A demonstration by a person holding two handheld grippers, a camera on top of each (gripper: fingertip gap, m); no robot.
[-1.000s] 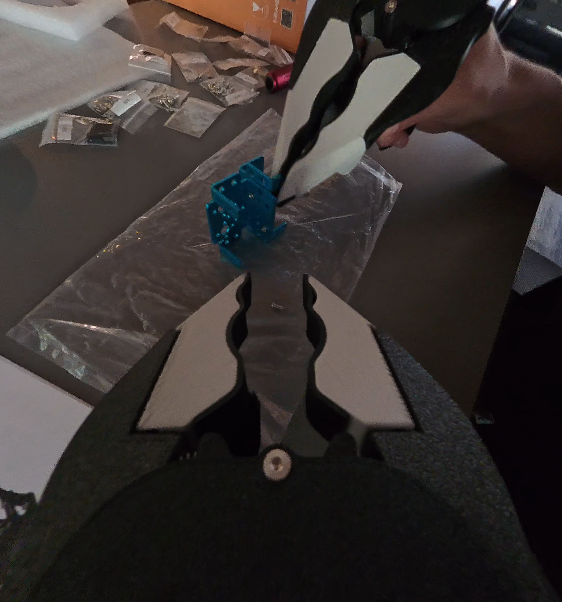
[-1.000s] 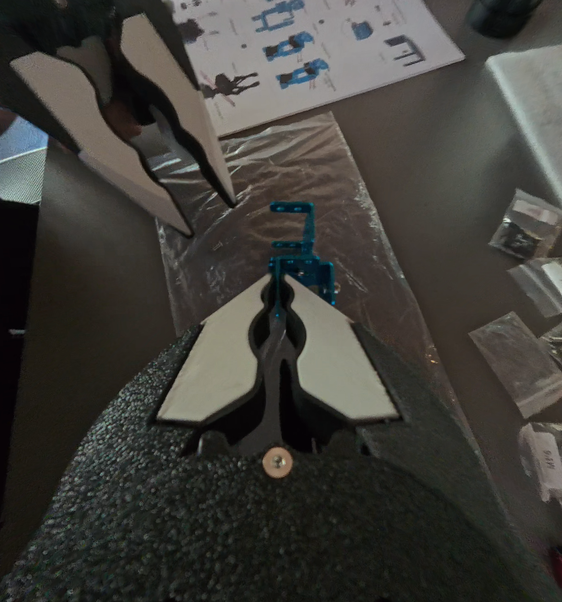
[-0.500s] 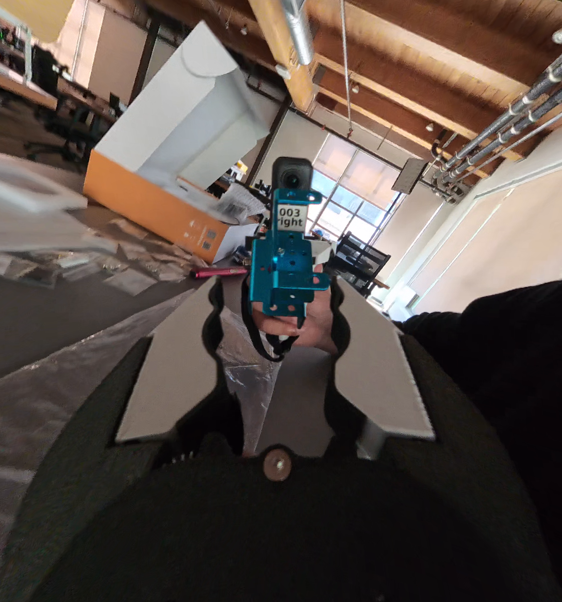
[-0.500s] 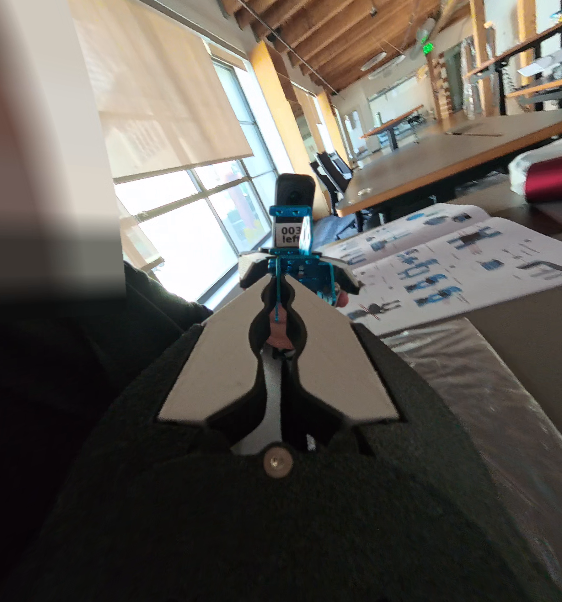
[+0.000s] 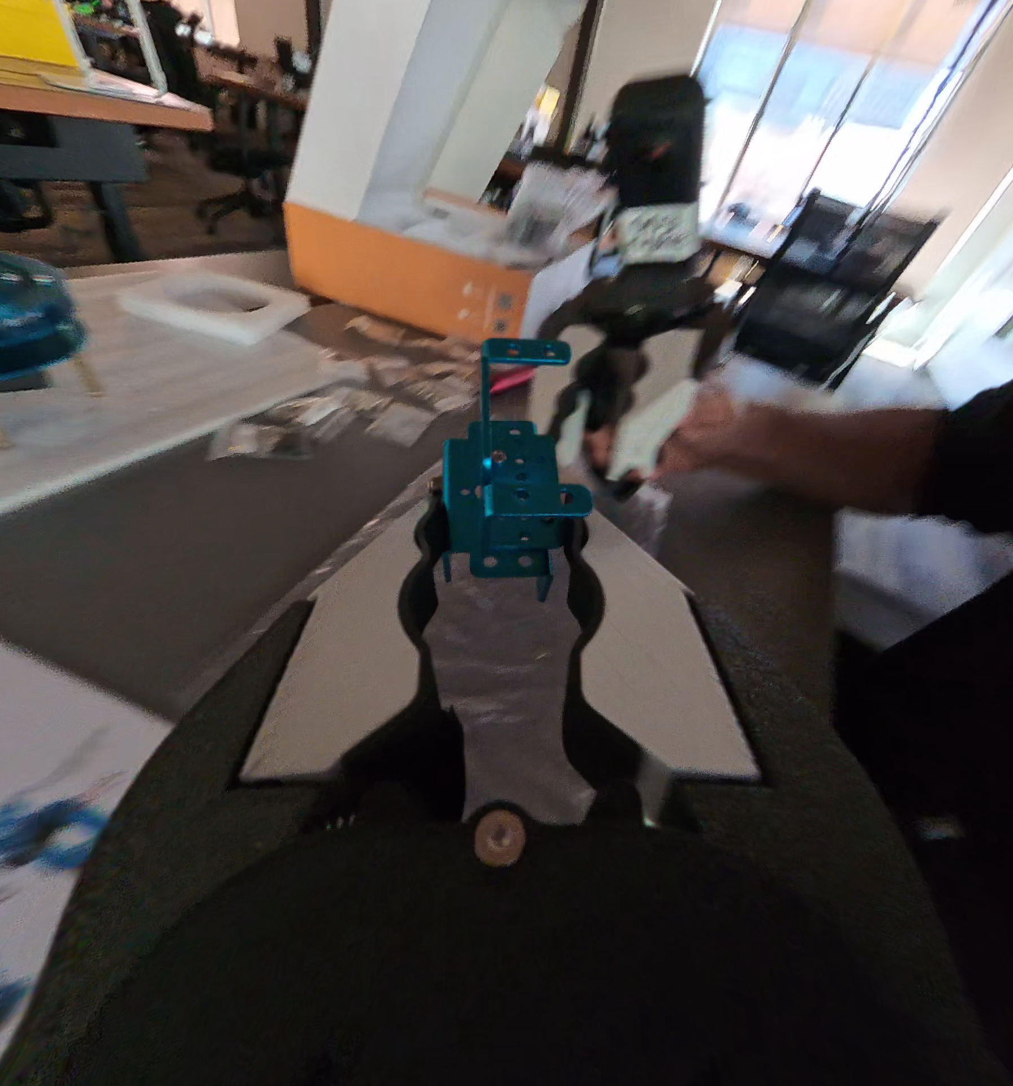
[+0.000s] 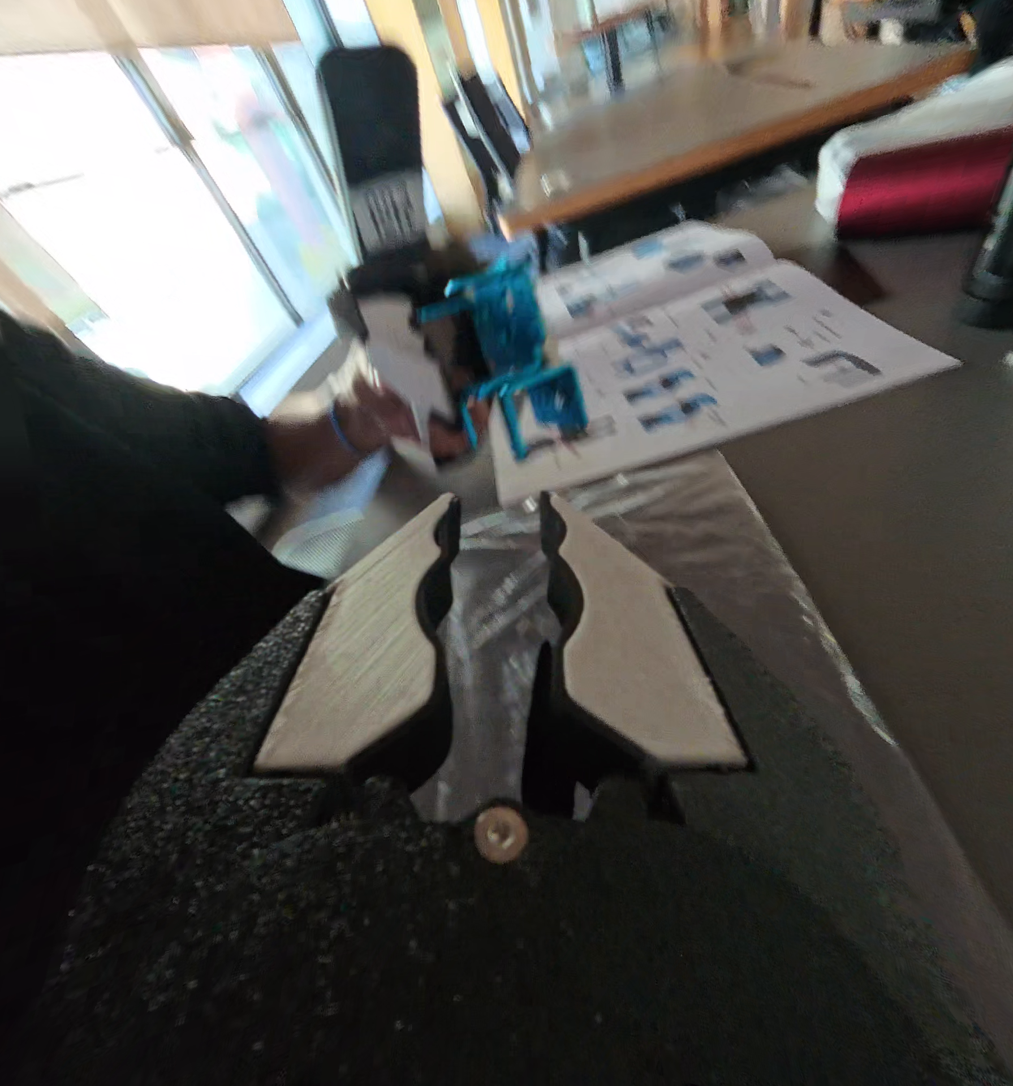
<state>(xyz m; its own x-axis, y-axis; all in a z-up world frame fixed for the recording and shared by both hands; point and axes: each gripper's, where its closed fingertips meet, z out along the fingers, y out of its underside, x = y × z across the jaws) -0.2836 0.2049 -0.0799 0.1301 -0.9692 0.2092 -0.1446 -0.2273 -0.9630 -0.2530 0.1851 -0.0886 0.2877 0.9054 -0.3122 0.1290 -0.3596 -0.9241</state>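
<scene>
My left gripper (image 5: 507, 529) is shut on a blue metal bracket assembly (image 5: 512, 499) with many holes, and both fingertips press on its sides. A thin L-shaped blue strip (image 5: 524, 355) rises from its top. My right gripper (image 6: 501, 505) is open and empty, above a clear plastic sheet (image 6: 698, 558). In the right wrist view the blue assembly (image 6: 510, 329) shows blurred, farther off, held by the left gripper (image 6: 410, 364). In the left wrist view the right gripper (image 5: 621, 435) is blurred beyond and to the right of the assembly, with a hand (image 5: 786, 446) on it.
An open instruction booklet (image 6: 727, 341) lies on the dark table (image 6: 903, 529) beyond the plastic sheet. An orange and white box (image 5: 398, 276), a white foam tray (image 5: 216, 305) and several small clear bags (image 5: 363, 405) lie at the far side. A red and white bundle (image 6: 927, 188) lies at the right. My right fingertips sit around 5 cm from my left ones.
The right gripper held the blue assembly and brought it between the open left fingers. The left fingers have closed on it; the right gripper has opened and drawn away.
</scene>
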